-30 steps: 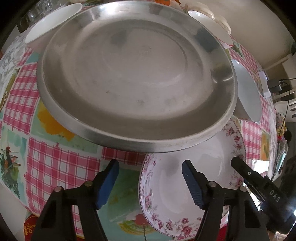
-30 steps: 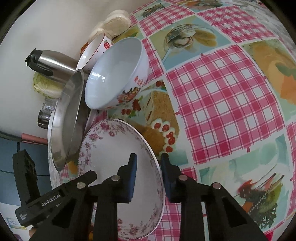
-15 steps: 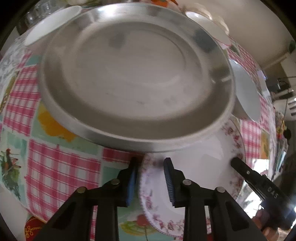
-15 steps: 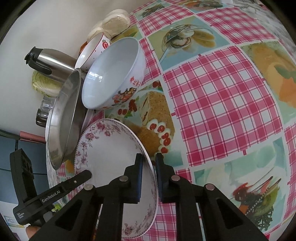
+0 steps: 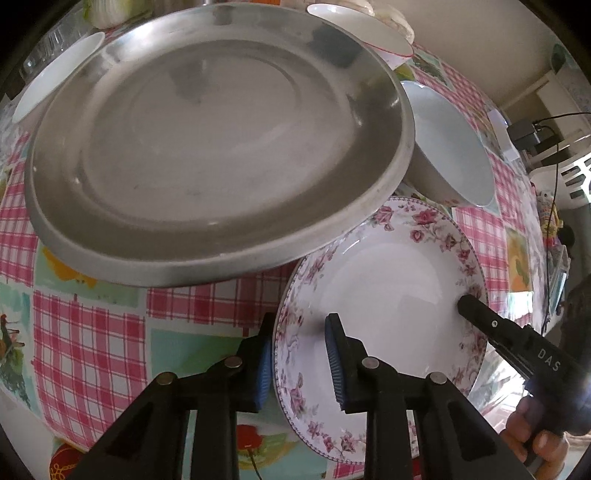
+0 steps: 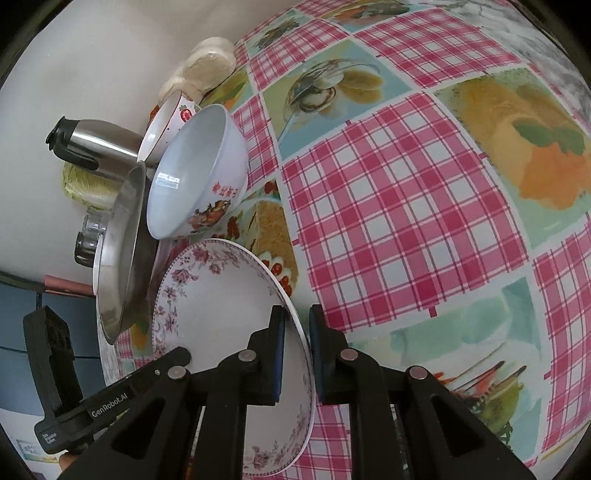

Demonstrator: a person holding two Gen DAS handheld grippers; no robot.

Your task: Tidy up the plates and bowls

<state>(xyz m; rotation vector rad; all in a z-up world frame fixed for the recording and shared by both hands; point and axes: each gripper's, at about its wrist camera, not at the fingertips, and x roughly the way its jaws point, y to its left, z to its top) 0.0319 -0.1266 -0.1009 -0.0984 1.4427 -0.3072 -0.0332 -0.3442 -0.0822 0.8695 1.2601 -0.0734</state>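
Note:
A floral-rimmed white plate point(image 5: 388, 288) is held between both grippers above the checked tablecloth. My left gripper point(image 5: 299, 362) is shut on its near rim, blue pads on either side. My right gripper point(image 6: 297, 350) is shut on the opposite rim of the same plate point(image 6: 221, 314); its black finger also shows in the left wrist view point(image 5: 476, 310). A large steel plate point(image 5: 207, 147) lies beside it, overlapping its far edge. A white bowl with red decoration point(image 6: 199, 173) stands behind.
A second white bowl point(image 5: 354, 26), a steel kettle point(image 6: 92, 147), a glass jar point(image 6: 86, 236), a cabbage point(image 6: 85, 184) and wrapped buns point(image 6: 207, 70) crowd the wall side. Another white bowl point(image 5: 55, 74) sits far left. Bare tablecloth point(image 6: 406, 203) stretches to the right.
My left gripper went from open to shut on the floral plate's rim. My right gripper tightened on the other rim. The plate has tilted and risen off the cloth.

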